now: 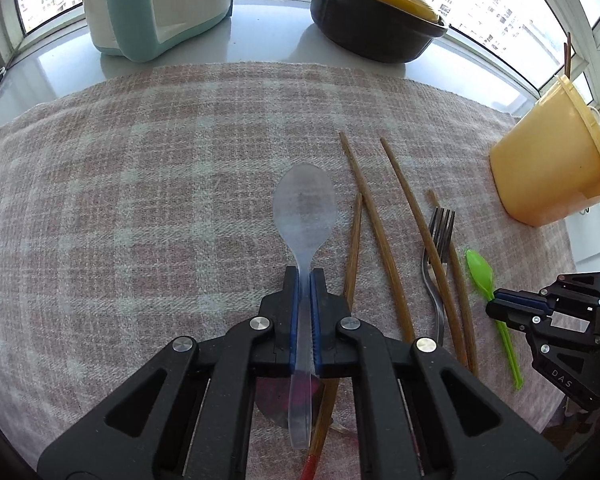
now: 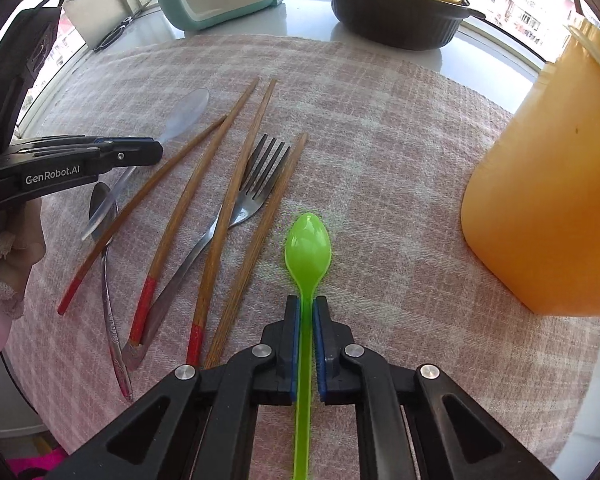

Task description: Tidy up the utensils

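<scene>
My left gripper (image 1: 305, 274) is shut on the handle of a clear plastic spoon (image 1: 305, 204), whose bowl points away over the pink checked cloth (image 1: 140, 200). My right gripper (image 2: 307, 304) is shut on the thin handle of a green plastic spoon (image 2: 308, 246). Between the two lie several wooden chopsticks (image 2: 236, 184), some with red ends, a steel fork (image 2: 256, 184) and a steel spoon (image 2: 108, 264). In the left wrist view the right gripper (image 1: 494, 306) shows at the right edge on the green spoon (image 1: 480, 270). The left gripper (image 2: 156, 150) appears at the left of the right wrist view.
An orange plastic holder (image 2: 540, 200) stands at the right on the cloth, with a stick in it. At the back on the grey counter sit a dark pot with a yellow lid (image 1: 376, 12) and a white and teal appliance (image 1: 156, 8). Windows run behind.
</scene>
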Motion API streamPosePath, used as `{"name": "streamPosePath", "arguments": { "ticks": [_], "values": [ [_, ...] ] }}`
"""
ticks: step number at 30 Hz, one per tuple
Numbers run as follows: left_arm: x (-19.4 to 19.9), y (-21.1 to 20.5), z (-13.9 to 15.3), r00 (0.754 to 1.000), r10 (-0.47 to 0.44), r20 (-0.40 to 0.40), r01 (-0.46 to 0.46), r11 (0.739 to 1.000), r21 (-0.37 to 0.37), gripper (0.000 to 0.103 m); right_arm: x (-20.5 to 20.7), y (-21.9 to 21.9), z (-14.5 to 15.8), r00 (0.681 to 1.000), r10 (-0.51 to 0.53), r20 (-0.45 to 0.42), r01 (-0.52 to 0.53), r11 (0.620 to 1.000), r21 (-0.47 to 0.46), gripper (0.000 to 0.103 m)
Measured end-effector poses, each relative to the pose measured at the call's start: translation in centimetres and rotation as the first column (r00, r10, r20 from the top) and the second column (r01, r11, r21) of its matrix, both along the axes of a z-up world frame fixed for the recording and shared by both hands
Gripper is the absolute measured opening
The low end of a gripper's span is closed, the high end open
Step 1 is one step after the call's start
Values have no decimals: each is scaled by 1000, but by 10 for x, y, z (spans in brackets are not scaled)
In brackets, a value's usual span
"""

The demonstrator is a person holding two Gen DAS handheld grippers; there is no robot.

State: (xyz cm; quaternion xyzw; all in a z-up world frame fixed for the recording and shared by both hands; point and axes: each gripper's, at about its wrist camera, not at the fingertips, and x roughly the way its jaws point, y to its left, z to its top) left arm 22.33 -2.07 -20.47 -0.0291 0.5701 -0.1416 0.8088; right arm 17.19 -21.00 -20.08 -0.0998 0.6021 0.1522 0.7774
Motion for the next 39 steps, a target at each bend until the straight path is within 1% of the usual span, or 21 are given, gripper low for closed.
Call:
{"name": "streamPosePath", "arguments": {
  "ticks": [2, 3, 4, 6, 7, 8, 12, 19, 21, 24, 29, 39],
  "values": [
    [0, -4, 0, 1000, -13, 3, 13, 1000, 24, 5, 2, -2, 0, 1000, 1, -16, -1, 1000, 14, 5],
    [1, -6, 0, 1000, -17, 1, 17, 999, 33, 5, 3, -2, 0, 1000, 0, -22, 0, 1000, 22, 10],
    [2, -8, 0, 1000, -21, 0, 21, 999, 41, 5, 5, 0, 0, 1000, 5, -26, -4, 1000, 24, 12],
    [3, -11, 0, 1000, -29, 9, 29, 998, 49, 5, 5, 6, -1, 1000, 26, -11, -26, 1000, 0, 11],
    [3, -10, -1, 1000, -23, 12, 22, 999, 41, 5, 5, 8, -1, 999, 35, -2, -35, 999, -11, 10],
    [3, -7, -1, 1000, -4, 9, 4, 1000, 20, 4, 5, 9, -1, 999, 38, 6, -38, 999, -17, 4],
    [-4, 5, 3, 997, 77, 20, -75, 995, -62, 3, 6, -2, 0, 1000, -11, 8, 10, 999, 50, 4],
    [-23, 13, 29, 987, 146, 73, -134, 979, -151, 3, -8, -25, 14, 995, -92, 50, 81, 979, 185, 4],
    [-30, 14, 38, 983, 158, 95, -141, 976, -165, 3, -14, -30, 21, 991, -109, 72, 91, 972, 217, 4],
    [-41, 12, 51, 976, 180, 125, -156, 971, -181, 3, -22, -32, 32, 986, -120, 112, 90, 967, 240, 4],
    [-60, 2, 73, 967, 192, 168, -154, 965, -214, 3, -33, -43, 53, 978, -137, 156, 86, 952, 294, 3],
    [-87, -27, 119, 943, 223, 247, -141, 940, -312, 3, -58, -72, 104, 952, -154, 264, 46, 927, 373, 4]
  ]
}}
